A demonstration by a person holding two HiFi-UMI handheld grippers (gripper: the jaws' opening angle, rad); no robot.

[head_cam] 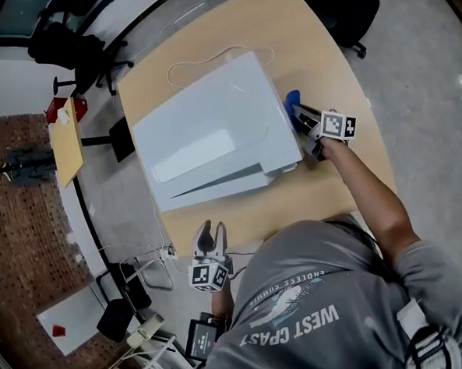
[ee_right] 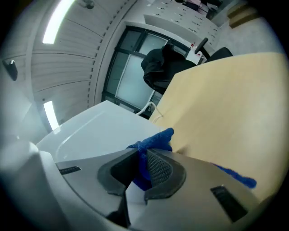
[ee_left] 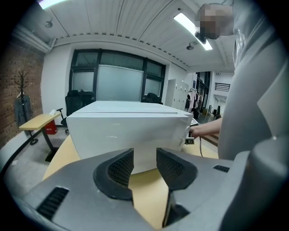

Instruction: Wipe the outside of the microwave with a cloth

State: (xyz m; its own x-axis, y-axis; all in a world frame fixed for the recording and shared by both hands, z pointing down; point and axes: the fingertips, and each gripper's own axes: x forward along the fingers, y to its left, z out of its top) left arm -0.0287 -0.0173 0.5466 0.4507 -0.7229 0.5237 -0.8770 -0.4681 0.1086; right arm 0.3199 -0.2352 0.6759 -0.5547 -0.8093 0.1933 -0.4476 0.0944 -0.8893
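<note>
My right gripper has its jaws clenched on the blue cloth. A bunched fold is pinched between the pads, a tuft stands out past the tips, and a loose tail shows off to one side. The cloth looks like a knitted or microfibre weave. I judge it to be soft, limp and very light, so it will crumple rather than push. To wipe flat I'd want a thick wad gripped deep in the jaws, so that fabric meets the casing and not the hard tips.

The cloth sits just beside the right-hand wall of the microwave, between that wall and the right edge of the table. I cannot tell whether it touches the wall.

The microwave is a plain white box with smooth, slightly glossy panels, standing in the middle of the table with its cord looped toward the far edge. I expect it to be rigid and heavy enough to stay put under light strokes, though the slick surface gives little friction.

My left gripper hovers at the near edge, with its jaws released and nothing between them.
</note>
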